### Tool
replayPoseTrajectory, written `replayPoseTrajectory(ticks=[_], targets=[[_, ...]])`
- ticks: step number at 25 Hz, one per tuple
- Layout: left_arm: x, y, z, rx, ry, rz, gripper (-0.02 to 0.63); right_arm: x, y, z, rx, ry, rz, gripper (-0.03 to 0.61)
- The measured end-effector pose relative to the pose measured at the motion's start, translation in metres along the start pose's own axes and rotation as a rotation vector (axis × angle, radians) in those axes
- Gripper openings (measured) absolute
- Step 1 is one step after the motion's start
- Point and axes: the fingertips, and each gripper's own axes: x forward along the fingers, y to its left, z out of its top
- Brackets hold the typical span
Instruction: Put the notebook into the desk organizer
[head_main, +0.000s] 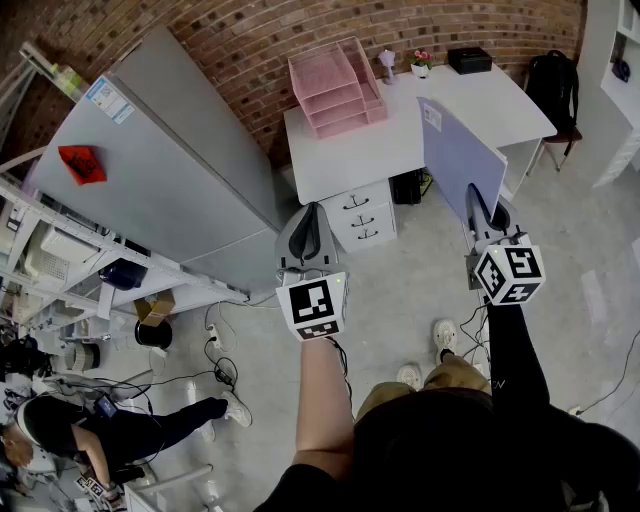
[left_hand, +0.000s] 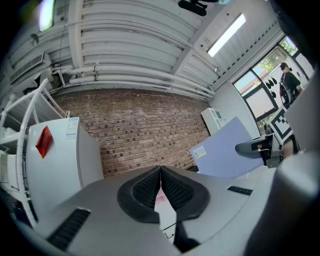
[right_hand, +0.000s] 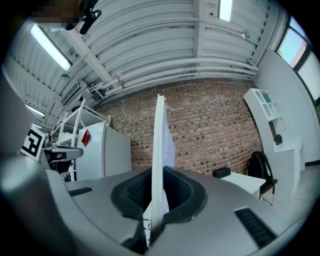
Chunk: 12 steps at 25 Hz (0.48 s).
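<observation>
1. Two claws are held out level.
2. The right claw (head_main: 479, 212) pinches the purple notebook (head_main: 456, 152) by its edge, standing up in the air.
3. The left claw (head_main: 311, 218) is shut tight on nothing.
4. The pink desk organizer (head_main: 336, 86) sits on the white table (head_main: 372, 157), apart from the notebook.

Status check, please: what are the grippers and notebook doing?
Right gripper shut on notebook, held on edge. Left gripper shut, empty. Pink desk organizer on white desk ahead; nothing seen blocking.
</observation>
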Motion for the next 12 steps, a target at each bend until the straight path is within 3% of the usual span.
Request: replayPoseTrajectory(ticks=[12], targets=[[-0.037, 0.024, -0.006, -0.040, -0.018, -0.022, 0.015, -0.022, 0.041, -0.001, -0.061, 0.011, -0.012, 0.044]])
